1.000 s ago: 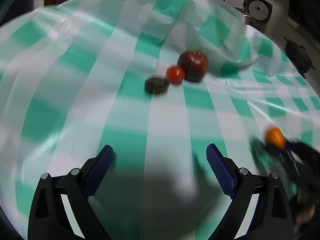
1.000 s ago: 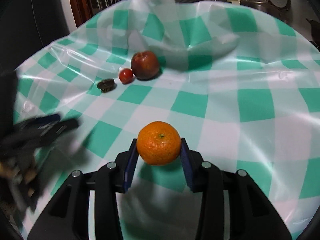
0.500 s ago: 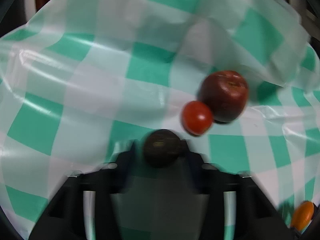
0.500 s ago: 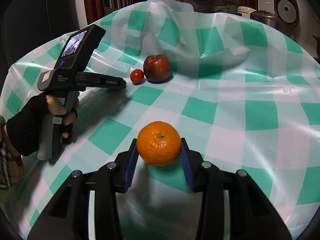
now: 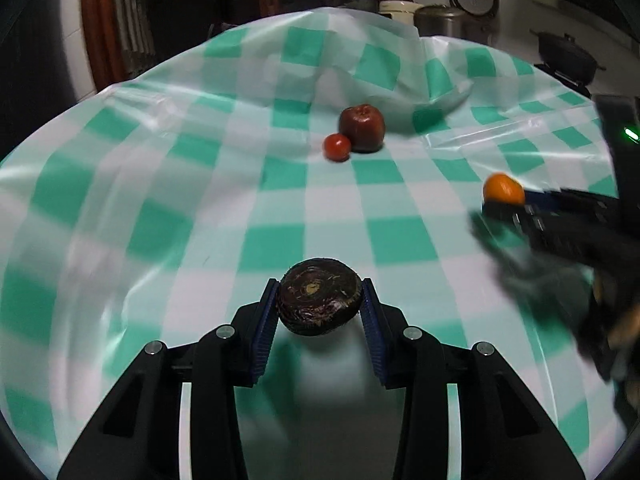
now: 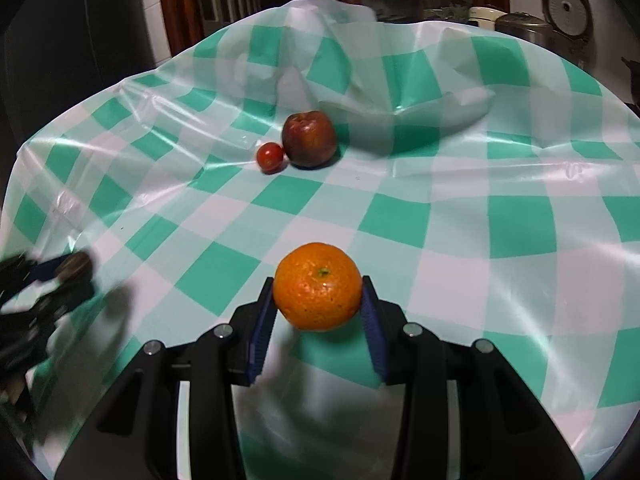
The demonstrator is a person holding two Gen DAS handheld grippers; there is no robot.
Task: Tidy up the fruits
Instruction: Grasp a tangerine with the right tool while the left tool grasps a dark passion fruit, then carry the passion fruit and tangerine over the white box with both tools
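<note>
In your right wrist view, a dark red apple (image 6: 309,139) sits on the green-and-white checked tablecloth (image 6: 460,216) in the upper middle of the frame, with a cherry tomato (image 6: 270,156) touching its lower left side. A rumpled fold of cloth rises behind them, and kitchen appliances (image 6: 566,12) stand at the upper right. Nothing lies between the fruit pair and your tools. Your right gripper (image 6: 318,300) has its blue pads clamped on a mandarin orange (image 6: 318,286), low in the centre of the frame. Your left gripper (image 5: 319,310) is closed on a dark, wrinkled round fruit (image 5: 319,302), held between its pads above the cloth, well apart from the apple.
</note>
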